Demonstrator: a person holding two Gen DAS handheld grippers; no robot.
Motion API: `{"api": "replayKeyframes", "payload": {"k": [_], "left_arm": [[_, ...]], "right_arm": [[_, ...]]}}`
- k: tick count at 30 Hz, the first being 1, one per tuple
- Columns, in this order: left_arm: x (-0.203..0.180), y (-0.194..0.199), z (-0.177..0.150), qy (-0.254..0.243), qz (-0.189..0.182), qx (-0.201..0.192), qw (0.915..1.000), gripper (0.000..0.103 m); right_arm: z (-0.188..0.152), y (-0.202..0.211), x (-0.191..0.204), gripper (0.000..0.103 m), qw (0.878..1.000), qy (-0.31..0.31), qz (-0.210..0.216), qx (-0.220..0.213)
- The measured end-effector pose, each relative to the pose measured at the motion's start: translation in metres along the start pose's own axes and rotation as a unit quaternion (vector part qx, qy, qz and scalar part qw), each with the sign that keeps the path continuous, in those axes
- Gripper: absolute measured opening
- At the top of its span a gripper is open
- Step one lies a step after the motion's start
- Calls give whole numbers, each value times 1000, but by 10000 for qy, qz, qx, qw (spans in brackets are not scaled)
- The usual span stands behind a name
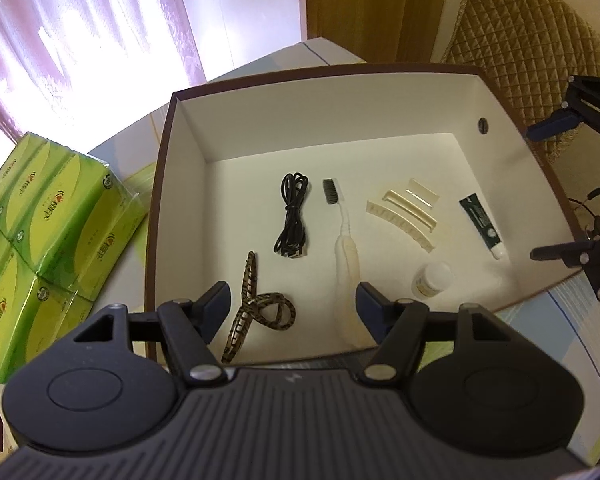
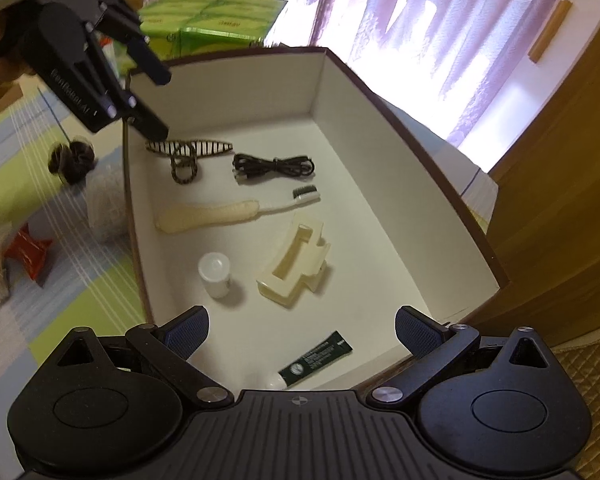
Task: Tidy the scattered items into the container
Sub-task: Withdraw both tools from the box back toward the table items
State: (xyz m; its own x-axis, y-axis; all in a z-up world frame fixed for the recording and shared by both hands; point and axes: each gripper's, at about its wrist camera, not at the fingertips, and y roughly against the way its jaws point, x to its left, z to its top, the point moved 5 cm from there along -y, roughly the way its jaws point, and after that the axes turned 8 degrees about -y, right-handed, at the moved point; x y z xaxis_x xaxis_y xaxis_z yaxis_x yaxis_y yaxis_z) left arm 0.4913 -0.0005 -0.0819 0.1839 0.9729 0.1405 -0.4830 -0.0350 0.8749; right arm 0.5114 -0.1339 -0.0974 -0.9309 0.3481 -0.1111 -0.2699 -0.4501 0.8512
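Inside, we see the container [image 1: 188, 128], a brown box with white walls, holding six things on its floor. Our patterned hair clip [image 1: 256, 308] lies nearest the left gripper [image 1: 292, 300], whose jaws stand released with nothing between them, above the box's near edge. Beyond the clip lie a coiled black cable [image 1: 292, 216] and, beside that, a toothbrush [image 1: 346, 248] with a cream handle. Farther right we find a cream claw clip [image 1: 404, 216], a small white bottle [image 1: 432, 278] and a dark green tube [image 1: 482, 226], each apart from the others.

From our right wrist view, the right gripper [image 2: 300, 332] hangs over the tube's corner of the box, its jaws spread wide and gripping nothing. Outside the box, on the striped cloth of the surface [image 2: 28, 168], we see a dark hair tie [image 2: 72, 158] and a red wrapper [image 2: 30, 254]. Green tissue packs [image 1: 40, 232] are stacked against the box's left wall.
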Motion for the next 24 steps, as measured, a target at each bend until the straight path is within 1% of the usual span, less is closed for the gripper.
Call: {"api": "replayKeyframes", "payload": {"k": [5, 7, 11, 14, 17, 20, 24], "left_arm": [[-4, 23, -16, -68, -11, -148, 9999, 66], [-5, 34, -25, -84, -16, -226, 9997, 69], [-5, 58, -50, -135, 57, -379, 9992, 70], [-2, 77, -71, -118, 113, -475, 9987, 70], [4, 93, -94, -18, 156, -526, 9985, 70], [9, 105, -120, 136, 208, -540, 9982, 70], [11, 114, -156, 465, 210, -500, 9974, 71]], "right_arm": [[2, 17, 10, 103, 9993, -194, -67, -301], [2, 25, 13, 103, 9985, -318, -65, -438], [0, 42, 24, 103, 9956, -533, -210, -741], [-2, 57, 35, 103, 9923, -714, -233, -990], [-5, 72, 51, 103, 9891, -821, -281, -1190], [-14, 82, 71, 103, 9863, -904, -293, -1345], [-34, 87, 98, 103, 9825, -1125, -173, -1475]]}}
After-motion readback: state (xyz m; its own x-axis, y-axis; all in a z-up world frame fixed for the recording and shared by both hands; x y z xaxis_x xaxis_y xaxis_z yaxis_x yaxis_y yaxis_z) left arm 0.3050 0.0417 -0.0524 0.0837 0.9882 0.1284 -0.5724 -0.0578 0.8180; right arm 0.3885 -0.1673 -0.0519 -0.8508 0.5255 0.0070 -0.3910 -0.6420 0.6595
